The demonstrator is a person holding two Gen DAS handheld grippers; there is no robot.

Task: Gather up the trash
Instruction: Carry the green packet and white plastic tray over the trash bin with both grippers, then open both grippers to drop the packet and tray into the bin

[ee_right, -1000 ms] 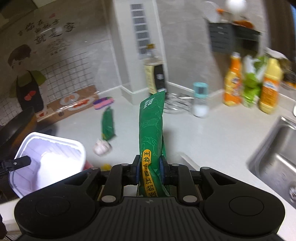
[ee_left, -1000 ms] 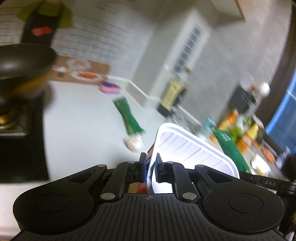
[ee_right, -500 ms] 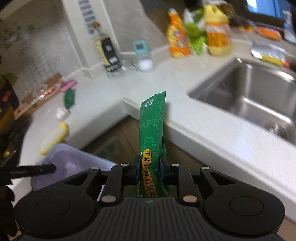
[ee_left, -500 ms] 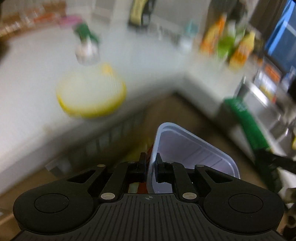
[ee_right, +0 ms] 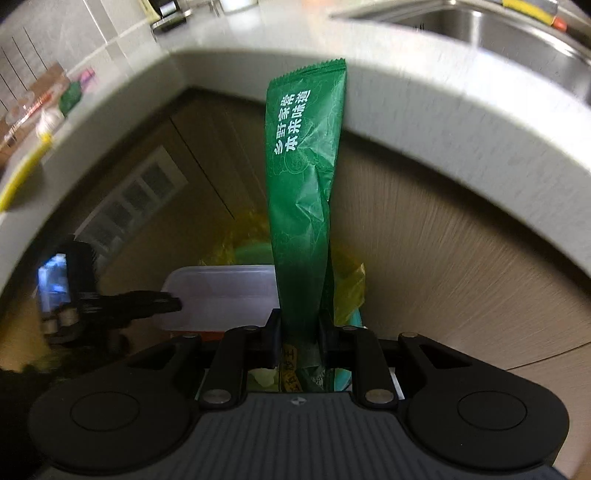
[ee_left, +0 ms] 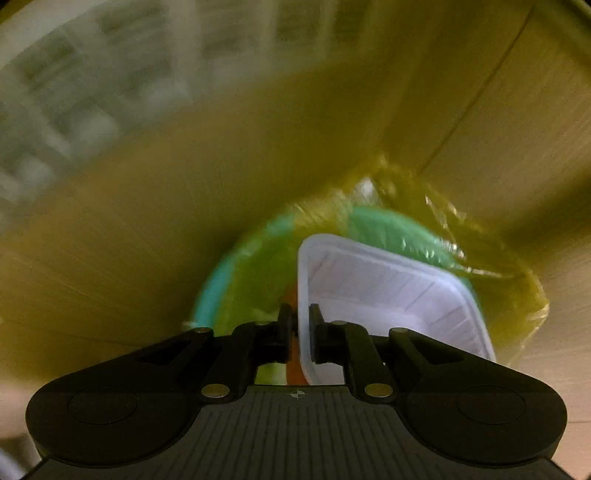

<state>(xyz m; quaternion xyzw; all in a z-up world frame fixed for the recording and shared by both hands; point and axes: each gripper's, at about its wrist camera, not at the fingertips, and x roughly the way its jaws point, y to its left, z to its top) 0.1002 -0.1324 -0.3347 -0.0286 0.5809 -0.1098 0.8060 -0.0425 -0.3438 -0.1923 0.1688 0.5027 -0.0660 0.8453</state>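
My left gripper [ee_left: 299, 314] points steeply down over a green trash bin [ee_left: 391, 229] lined with a yellow bag [ee_left: 491, 266]. The rim of a white plastic container [ee_left: 388, 291] stands between its fingers, with something orange beside it; the jaws are just beginning to open and the container still sits in the grip. My right gripper [ee_right: 298, 317] is shut on a long green snack packet [ee_right: 303, 177] that stands upright just above the same bin [ee_right: 255, 254]. In the right wrist view the left gripper [ee_right: 173, 304] and its container [ee_right: 221, 295] show at lower left.
The grey countertop edge [ee_right: 406, 92] curves overhead, with a steel sink [ee_right: 498, 29] at the upper right. Wooden cabinet doors [ee_right: 461, 266] stand close behind the bin. Another green packet [ee_right: 72, 98] and a yellow item [ee_right: 22, 173] lie on the counter at far left.
Both grippers have dropped from counter height to below the counter edge and tilted downward. The bin has come into view under the container and the packet, which both stay gripped.
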